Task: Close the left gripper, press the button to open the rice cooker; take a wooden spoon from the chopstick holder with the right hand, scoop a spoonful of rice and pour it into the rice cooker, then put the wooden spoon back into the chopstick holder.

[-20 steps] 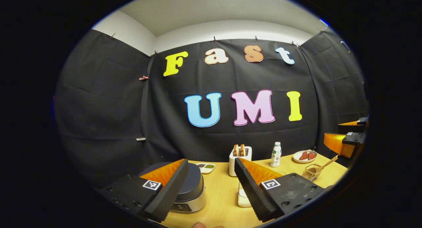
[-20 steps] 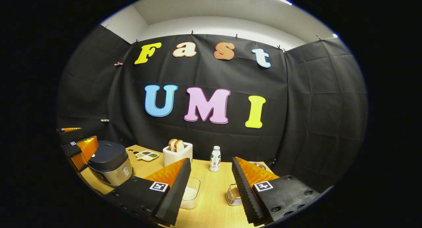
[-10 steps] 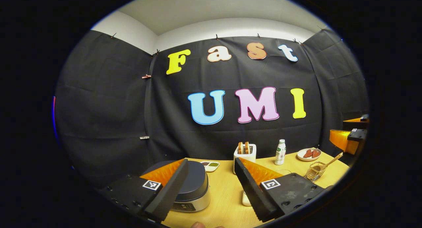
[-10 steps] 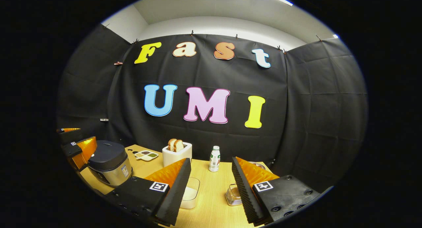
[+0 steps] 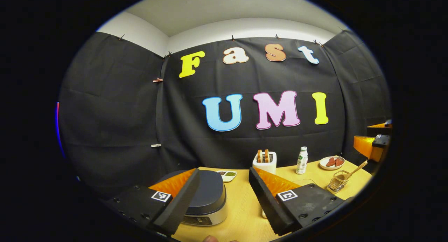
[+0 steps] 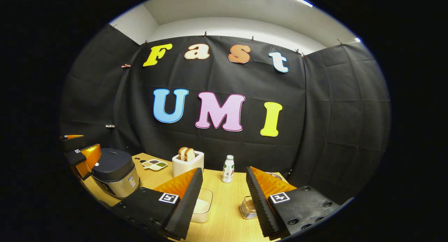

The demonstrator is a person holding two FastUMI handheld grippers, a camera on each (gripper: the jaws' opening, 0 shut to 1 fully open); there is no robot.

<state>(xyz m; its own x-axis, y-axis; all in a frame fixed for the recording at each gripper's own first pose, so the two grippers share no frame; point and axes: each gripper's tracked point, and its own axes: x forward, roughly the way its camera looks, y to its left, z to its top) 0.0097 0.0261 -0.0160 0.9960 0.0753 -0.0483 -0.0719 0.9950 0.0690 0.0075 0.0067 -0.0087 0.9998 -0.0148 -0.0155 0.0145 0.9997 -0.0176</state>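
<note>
Far left on the counter: rice cooker, lid down, button not yet pressed. Left gripper just above and near side of it, fingers spread wide, nothing between them; cooker lies ahead and slightly left, partly behind the left finger. Needs closing before any press, then a short push forward and down onto the lid front; exact button spot hard to make out. Seen from the right gripper view, same cooker at far left with the left gripper hanging right beside its lid. Middle, moving right: divided snack dish, toaster with bread, small bottle at the far edge. Near middle: clear rice container, just ahead of the right gripper, also spread wide and holding nothing. Right: wire chopstick holder, wooden spoon leaning in it, handle tilted up and to the right, long axis slanted. Right gripper clearly the nearer one to the holder. Spoon handle plain in the left gripper view; in the right gripper view the holder sits half behind the right finger. Far right: plate of red pieces
</note>
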